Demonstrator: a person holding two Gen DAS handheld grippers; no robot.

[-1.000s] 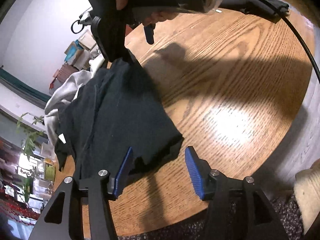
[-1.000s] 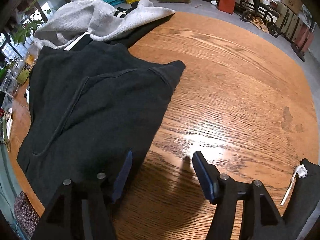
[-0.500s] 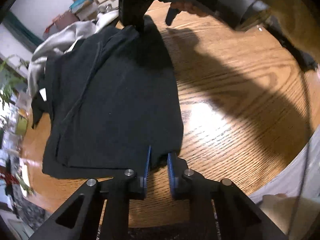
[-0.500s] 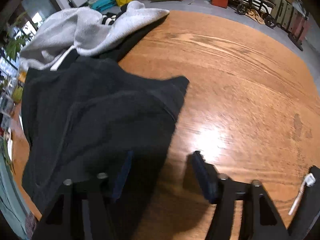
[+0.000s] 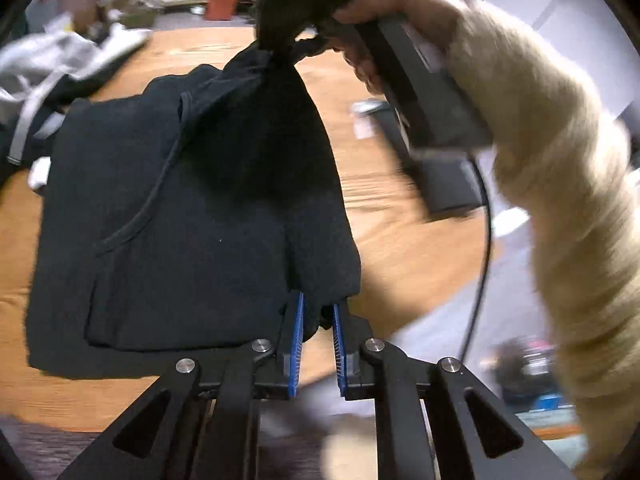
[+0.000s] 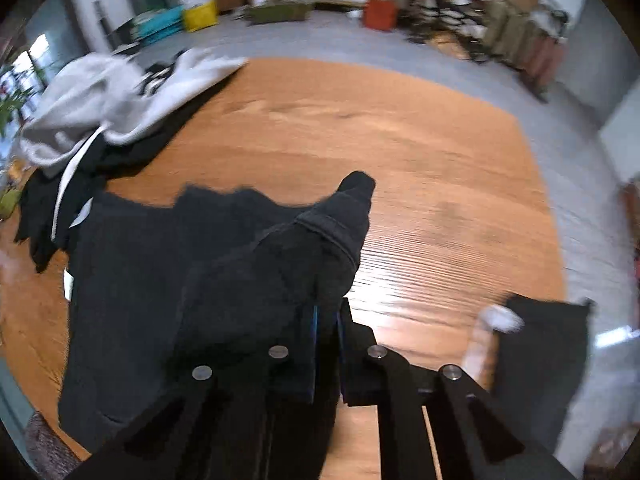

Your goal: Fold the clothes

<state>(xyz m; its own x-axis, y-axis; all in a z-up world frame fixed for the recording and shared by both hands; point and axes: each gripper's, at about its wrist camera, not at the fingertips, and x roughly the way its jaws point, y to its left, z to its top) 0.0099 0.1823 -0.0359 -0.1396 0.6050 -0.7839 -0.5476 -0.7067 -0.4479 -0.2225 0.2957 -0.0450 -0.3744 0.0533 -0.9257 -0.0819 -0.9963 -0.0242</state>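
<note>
A black garment point(image 5: 180, 216) lies folded on the round wooden table point(image 5: 400, 248). My left gripper point(image 5: 318, 316) is shut on its near right corner, lifted a little. My right gripper point(image 5: 280, 46) is shut on the far right corner and holds it bunched above the table. In the right wrist view, that gripper point(image 6: 327, 320) pinches the black garment point(image 6: 280, 272), whose corner sticks up past the blue pads. The stretch between the two grips hangs off the table as a raised edge.
A grey-white hoodie point(image 6: 104, 96) lies with other dark clothes at the table's far left. A small black object point(image 6: 540, 344) sits near the table's right edge. The hand and cream sleeve point(image 5: 560, 200) fill the right of the left wrist view.
Both grippers went from open to shut on the black garment's right edge. The left closed first, then the right. The edge is now lifted off the table.
</note>
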